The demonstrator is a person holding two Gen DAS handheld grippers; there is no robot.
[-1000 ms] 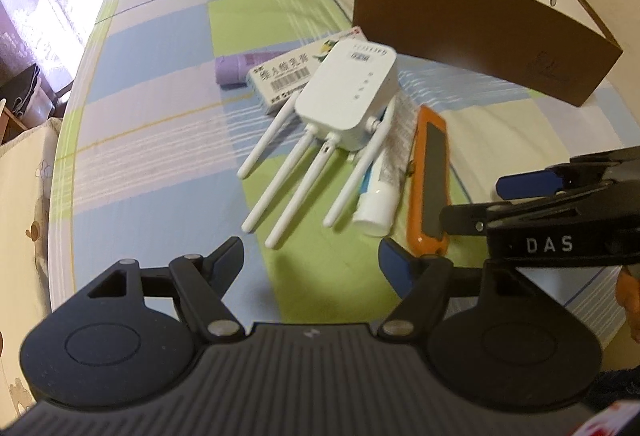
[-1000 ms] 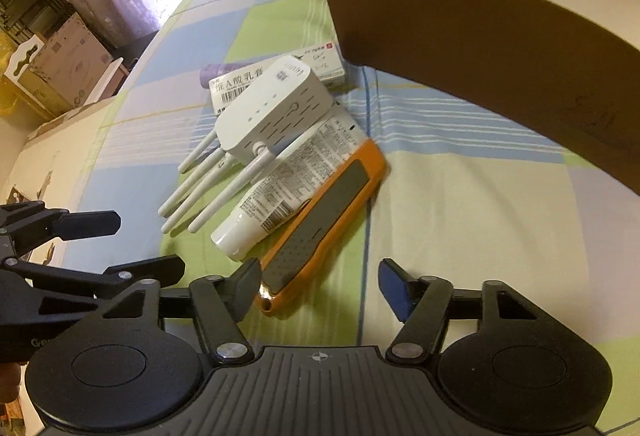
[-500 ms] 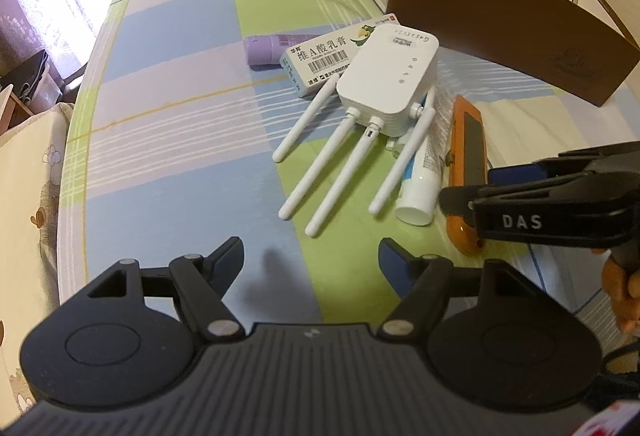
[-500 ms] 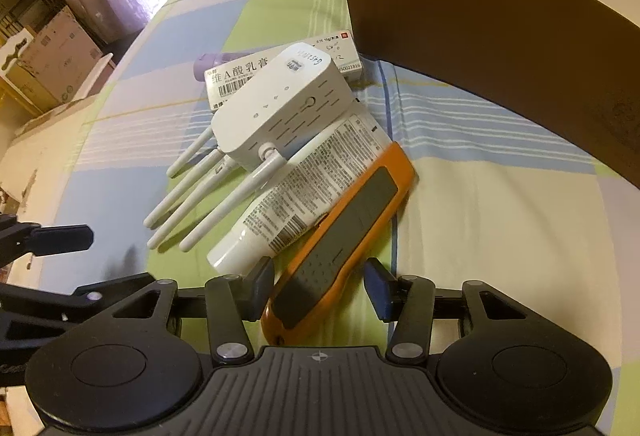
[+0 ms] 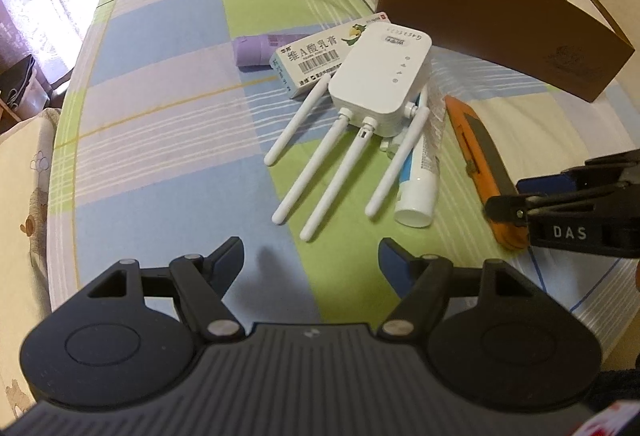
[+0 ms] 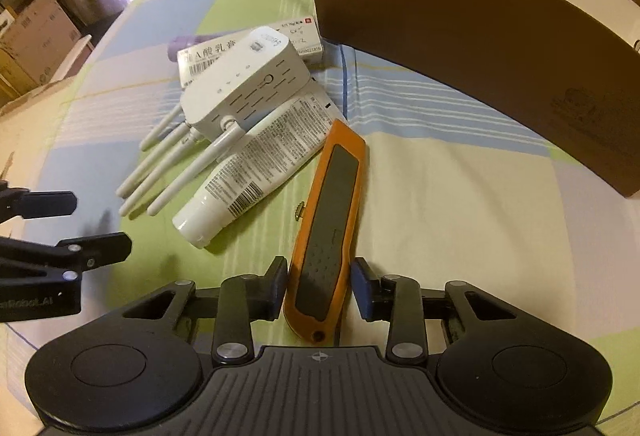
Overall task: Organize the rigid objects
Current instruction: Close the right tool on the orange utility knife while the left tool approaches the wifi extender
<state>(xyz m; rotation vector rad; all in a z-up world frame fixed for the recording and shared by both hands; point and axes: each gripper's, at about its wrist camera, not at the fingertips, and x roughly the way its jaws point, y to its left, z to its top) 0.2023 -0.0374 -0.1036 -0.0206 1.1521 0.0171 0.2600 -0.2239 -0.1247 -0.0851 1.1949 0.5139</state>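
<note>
Now, from the left wrist camera, the left gripper [image 5: 311,256] hovers over the checked cloth [image 5: 160,164] with its fingers spread wide and nothing between them. Ahead of it lies a white router [image 5: 380,84], its four antennas pointing back toward the gripper. The router rests partly on a white tube [image 5: 420,176] and on a long medicine box [image 5: 324,56], with a purple tube [image 5: 250,50] touching the box's far end. Just beside the white tube, to the right, lies an orange utility knife [image 5: 480,156]. The right gripper [image 5: 516,196] reaches in from the right edge, its fingertips at the knife's near end. Beyond the pile stands a brown open box [image 5: 500,20]; what it holds is hidden by its wall.

Seen from the right wrist camera, the orange utility knife [image 6: 328,232] lies lengthwise between the fingers of the right gripper [image 6: 320,288]. The left pad [image 6: 278,286] sits against the knife's side, while a thin gap seems to remain at the right pad [image 6: 360,288], so the grip is nearly but not fully closed. The knife rests flat on the cloth [image 6: 460,216]. The left gripper [image 6: 86,226] shows at the left edge. The brown box [image 6: 460,48] stands behind, its inside out of sight.
</note>
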